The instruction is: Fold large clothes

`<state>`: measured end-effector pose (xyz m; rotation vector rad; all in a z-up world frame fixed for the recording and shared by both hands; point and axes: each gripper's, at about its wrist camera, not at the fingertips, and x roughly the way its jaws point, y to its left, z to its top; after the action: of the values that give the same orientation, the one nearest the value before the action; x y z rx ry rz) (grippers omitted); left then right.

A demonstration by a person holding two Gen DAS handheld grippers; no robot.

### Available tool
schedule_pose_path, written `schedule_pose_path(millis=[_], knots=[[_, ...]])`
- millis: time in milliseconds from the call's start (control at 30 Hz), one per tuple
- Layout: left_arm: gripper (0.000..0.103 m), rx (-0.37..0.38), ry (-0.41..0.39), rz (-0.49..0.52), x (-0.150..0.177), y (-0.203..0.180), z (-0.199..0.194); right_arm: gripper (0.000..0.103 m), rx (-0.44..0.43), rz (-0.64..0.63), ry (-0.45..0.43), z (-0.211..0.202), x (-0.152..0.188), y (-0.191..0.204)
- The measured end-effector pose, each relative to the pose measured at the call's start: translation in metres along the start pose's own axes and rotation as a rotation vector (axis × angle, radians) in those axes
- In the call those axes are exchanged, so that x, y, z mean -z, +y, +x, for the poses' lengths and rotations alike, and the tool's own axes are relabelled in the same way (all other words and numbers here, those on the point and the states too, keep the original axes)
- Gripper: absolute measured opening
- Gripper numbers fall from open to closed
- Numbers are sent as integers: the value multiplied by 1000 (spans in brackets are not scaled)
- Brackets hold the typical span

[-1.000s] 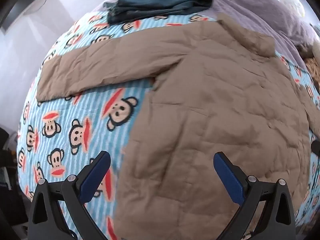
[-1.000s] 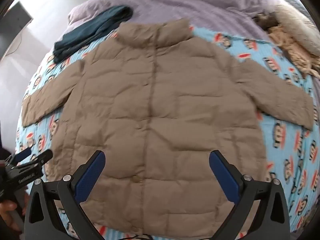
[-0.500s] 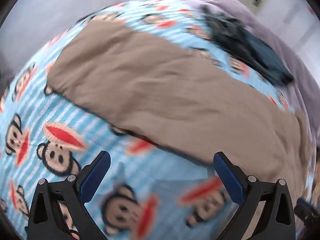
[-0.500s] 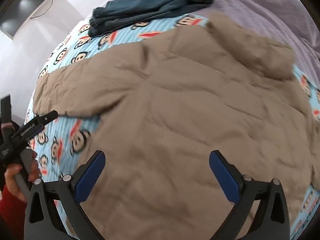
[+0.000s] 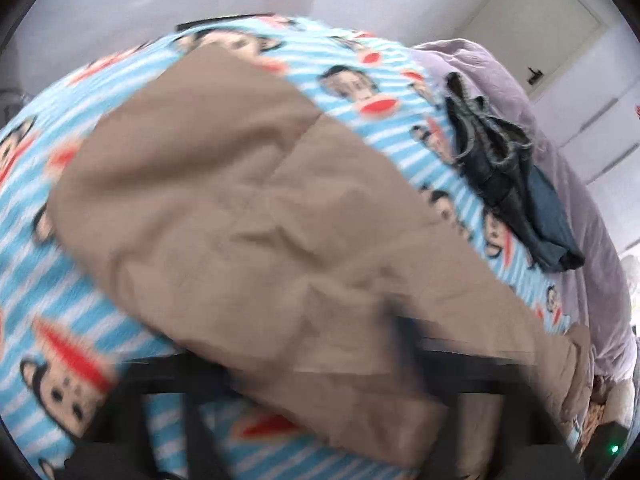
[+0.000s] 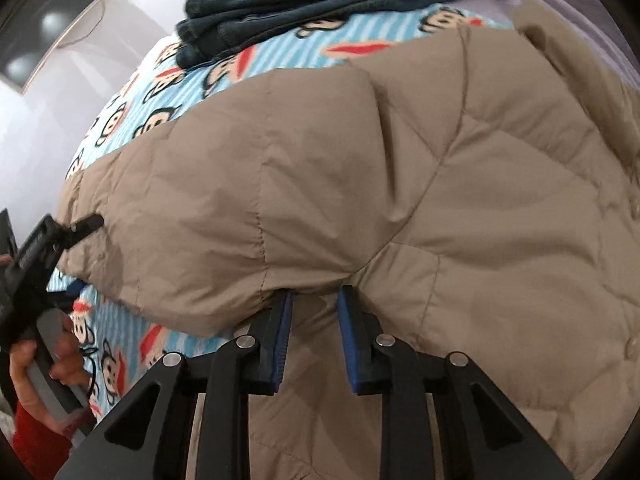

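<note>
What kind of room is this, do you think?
Probably a bedroom: a bed with a monkey-print sheet, a purple duvet bunched at its head, and a tan jacket laid out on it.

Your tan padded jacket sleeve (image 5: 248, 216) fills the centre, blurred; monkey-print blanket (image 5: 44, 304) shows at nine o'clock; dark folded clothes (image 5: 516, 184) lie at two o'clock.

A home bedroom: a bed (image 6: 132, 92) with a cartoon-monkey striped sheet, a lilac duvet (image 5: 560, 184), folded dark clothes (image 6: 320, 4), white walls and a door (image 5: 532, 20).
</note>
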<state>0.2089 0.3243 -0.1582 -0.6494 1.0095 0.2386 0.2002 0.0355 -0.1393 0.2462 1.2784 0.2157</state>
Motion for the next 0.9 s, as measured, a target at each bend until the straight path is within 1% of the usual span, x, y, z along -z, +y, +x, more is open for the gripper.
schedule_pose_path(millis=[33,67,100,200,267,367,433,467,533,567,633,667,700,767,800,867,900], knots=[[5,43,23,6,-7,-6,3,26,1,0,1,-1,0,1],[5,82,10,14,-14,-14,-3,26,6,-4,1,-1,0,1],[5,98,-9,46,-17,-24,-9,26,9,-6,2,-1,0,1],[5,143,-92,239,-16,-69,-44,26,-1,13,0,1,4,-4],[5,214,-129,361,-9,-102,-73,26,-21,33,-3,-1,5,-9],[5,302,-148,498,8,-145,-101,26,-56,66,-2,-14,7,-18],[5,351,-143,610,30,-182,-111,26,-57,91,-32,-38,13,-32],[5,373,-128,645,38,-198,-110,26,-54,100,-46,-46,16,-38],[5,421,-82,738,71,-232,-108,27,-21,151,-96,-80,26,-68],[5,426,-64,778,87,-245,-104,27,-2,169,-108,-86,27,-76],[5,453,12,861,126,-278,-87,27,46,229,-141,-117,41,-114],[5,461,47,886,142,-288,-80,27,63,244,-143,-121,41,-120],[5,461,94,926,165,-301,-69,27,89,267,-148,-132,49,-137],[5,435,166,996,203,-317,-50,27,128,309,-152,-145,63,-162],[5,415,187,1023,218,-320,-45,27,146,341,-153,-151,72,-178],[5,354,218,1090,245,-325,-34,27,162,405,-155,-160,89,-207],[5,332,216,1110,253,-322,-33,27,163,426,-154,-163,93,-216]])
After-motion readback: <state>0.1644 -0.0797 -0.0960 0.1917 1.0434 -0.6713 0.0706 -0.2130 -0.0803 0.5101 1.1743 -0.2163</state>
